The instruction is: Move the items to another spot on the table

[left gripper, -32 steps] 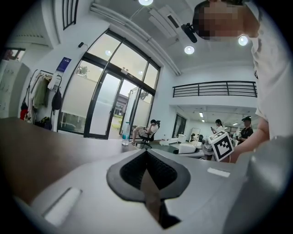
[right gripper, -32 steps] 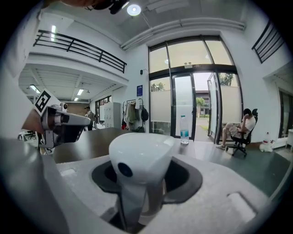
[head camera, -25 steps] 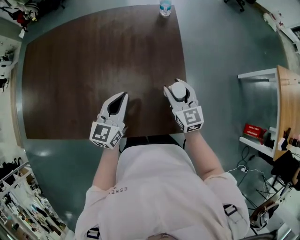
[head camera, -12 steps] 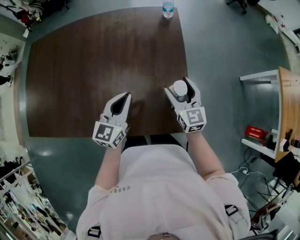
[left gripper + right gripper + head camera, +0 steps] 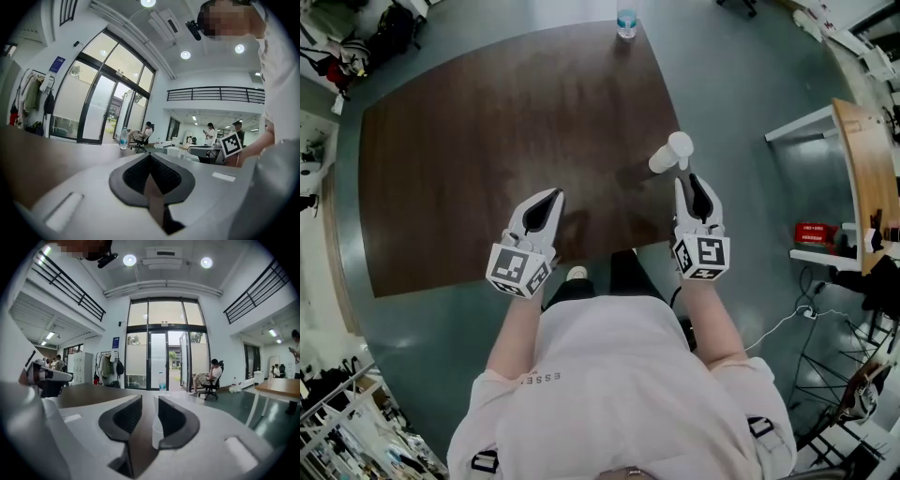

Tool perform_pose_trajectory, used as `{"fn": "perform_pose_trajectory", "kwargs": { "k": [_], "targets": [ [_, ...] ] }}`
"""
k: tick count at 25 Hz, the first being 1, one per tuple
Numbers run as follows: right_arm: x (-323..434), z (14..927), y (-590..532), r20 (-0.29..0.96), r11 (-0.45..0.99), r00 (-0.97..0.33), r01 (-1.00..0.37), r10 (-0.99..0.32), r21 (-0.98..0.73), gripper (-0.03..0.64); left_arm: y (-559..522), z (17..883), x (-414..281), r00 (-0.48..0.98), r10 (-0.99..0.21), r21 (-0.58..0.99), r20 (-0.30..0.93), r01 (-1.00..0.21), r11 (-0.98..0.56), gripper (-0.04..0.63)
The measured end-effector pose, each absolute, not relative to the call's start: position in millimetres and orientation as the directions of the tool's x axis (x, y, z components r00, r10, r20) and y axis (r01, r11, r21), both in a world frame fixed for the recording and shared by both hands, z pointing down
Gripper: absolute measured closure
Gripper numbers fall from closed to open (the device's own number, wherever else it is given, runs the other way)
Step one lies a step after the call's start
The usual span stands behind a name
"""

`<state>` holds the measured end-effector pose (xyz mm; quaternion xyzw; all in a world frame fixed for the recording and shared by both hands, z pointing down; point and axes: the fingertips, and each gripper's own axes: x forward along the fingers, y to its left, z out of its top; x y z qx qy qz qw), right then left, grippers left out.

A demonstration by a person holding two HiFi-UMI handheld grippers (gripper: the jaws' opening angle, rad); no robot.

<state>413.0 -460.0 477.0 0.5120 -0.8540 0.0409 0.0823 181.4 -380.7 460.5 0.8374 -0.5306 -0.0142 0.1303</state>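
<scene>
While the right gripper (image 5: 694, 184) closes its narrowly parted jaws on nothing, the white bottle (image 5: 669, 153) sits just beyond them at the table's (image 5: 487, 141) right edge; the left gripper (image 5: 546, 199) is closed and empty.

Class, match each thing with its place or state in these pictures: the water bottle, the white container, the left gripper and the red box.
Things:
1. water bottle
2. white container
3. left gripper
4. red box

Places or states:
A. shut, nothing between its jaws
B. on a shelf to the right of the table
C. at the table's far edge
D. on the table's right side, towards its near edge

Pairs: 1-C; 2-D; 3-A; 4-B
</scene>
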Motion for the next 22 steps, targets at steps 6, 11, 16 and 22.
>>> {"fn": "perform_pose_trajectory", "kwargs": {
  "k": [6,11,16,22],
  "targets": [
    [385,462,-396,0.151,0.440,-0.431,-0.897,-0.890,0.031,0.630,-327,459,161,0.508,-0.852,0.215,0.128,-0.852,-0.476,0.580],
    [370,468,-348,0.167,0.469,-0.460,-0.883,-0.872,0.015,0.630,-284,457,156,0.511,-0.852,0.213,0.115,-0.850,-0.482,0.580],
    [352,474,-304,0.177,0.535,-0.528,-0.845,-0.831,-0.005,0.630,-243,452,152,0.477,-0.874,0.207,0.093,-0.868,-0.452,0.580],
    [329,479,-235,0.186,0.645,-0.634,-0.764,-0.751,0.000,0.630,-163,454,149,0.406,-0.910,0.214,0.089,-0.900,-0.380,0.580]
  ]
}}
